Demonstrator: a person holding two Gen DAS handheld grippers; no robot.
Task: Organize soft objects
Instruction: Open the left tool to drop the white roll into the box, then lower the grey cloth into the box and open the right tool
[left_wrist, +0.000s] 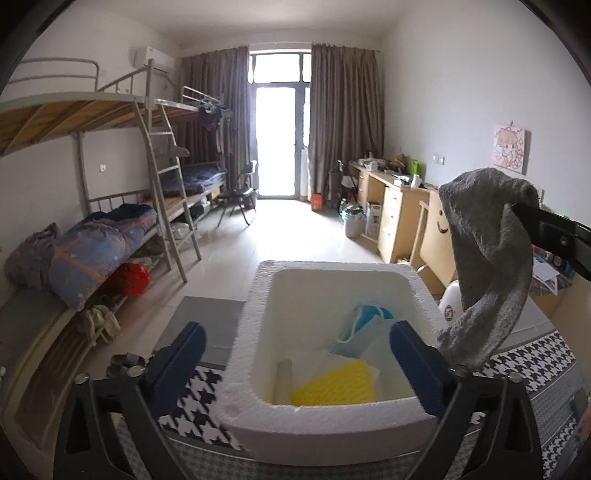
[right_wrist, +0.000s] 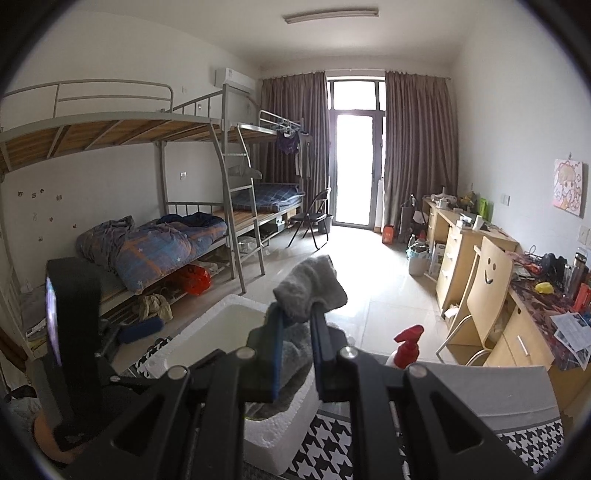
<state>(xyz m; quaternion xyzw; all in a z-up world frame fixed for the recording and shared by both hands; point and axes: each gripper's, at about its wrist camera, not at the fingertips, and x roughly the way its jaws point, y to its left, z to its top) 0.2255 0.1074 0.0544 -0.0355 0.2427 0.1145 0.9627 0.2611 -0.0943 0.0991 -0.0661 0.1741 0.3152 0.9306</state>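
Note:
A white foam box (left_wrist: 243, 354) sits on a houndstooth-patterned surface (left_wrist: 199, 402). Inside it lie a yellow cloth (left_wrist: 332, 384), a blue face mask (left_wrist: 369, 317) and some white pieces. My left gripper (left_wrist: 297, 328) is open wide, with one finger outside the box's left wall and the other over its inside; nothing is held. A grey towel-like cloth (right_wrist: 310, 288) is pinched in my right gripper (right_wrist: 295, 308), which is shut on it. The cloth (left_wrist: 487, 258) hangs in the air above the box's right edge. The box (right_wrist: 207, 314) lies just below and ahead of that gripper.
A red spray bottle (right_wrist: 406, 347) stands right of the box. Farther right are a wooden chair with a smiley face (right_wrist: 487, 291) and a cluttered desk (right_wrist: 532, 295). Bunk beds (right_wrist: 155, 243) with bedding line the left wall. Tiled floor (left_wrist: 280, 229) runs to the balcony door.

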